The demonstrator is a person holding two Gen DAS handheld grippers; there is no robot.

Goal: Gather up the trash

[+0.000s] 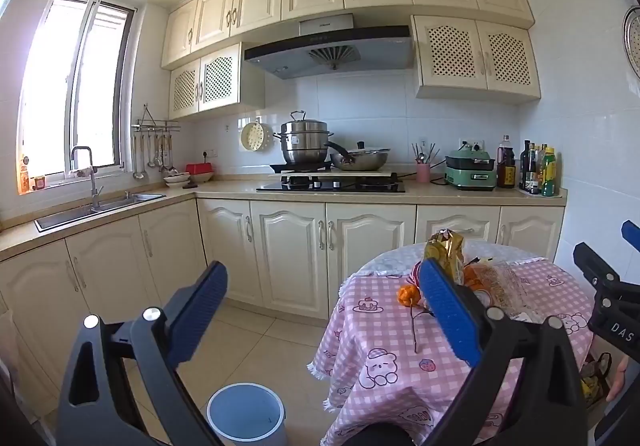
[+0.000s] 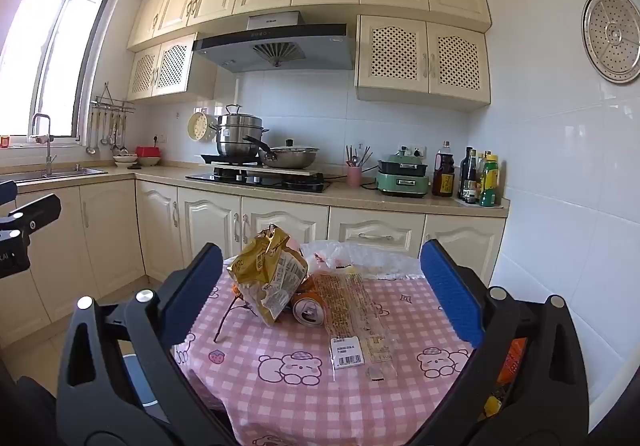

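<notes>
On the round surface (image 2: 280,386) with its pink checked, bear-printed cloth lies a small heap of trash: a crumpled gold snack bag (image 2: 267,272) standing tallest at the back left, an orange drink can (image 2: 308,308) on its side touching the bag's lower edge with its opened top facing the camera, and a long clear wrapper (image 2: 352,318) with printed text and a barcode label stretching toward the near edge. A withered orange flower on a thin stem (image 1: 412,310) lies just left of the bag, and a thin clear plastic bag (image 2: 360,256) sits crumpled behind the heap. A grey-blue bin (image 1: 248,414) stands on the floor just beside the surface, to its left. The right gripper (image 2: 322,288) is held level above the near edge, its blue fingers spread wide with nothing between them, the heap framed ahead. The left gripper (image 1: 322,312) hangs left of the surface, tipped slightly downward over the bin side, fingers equally wide apart and empty.
</notes>
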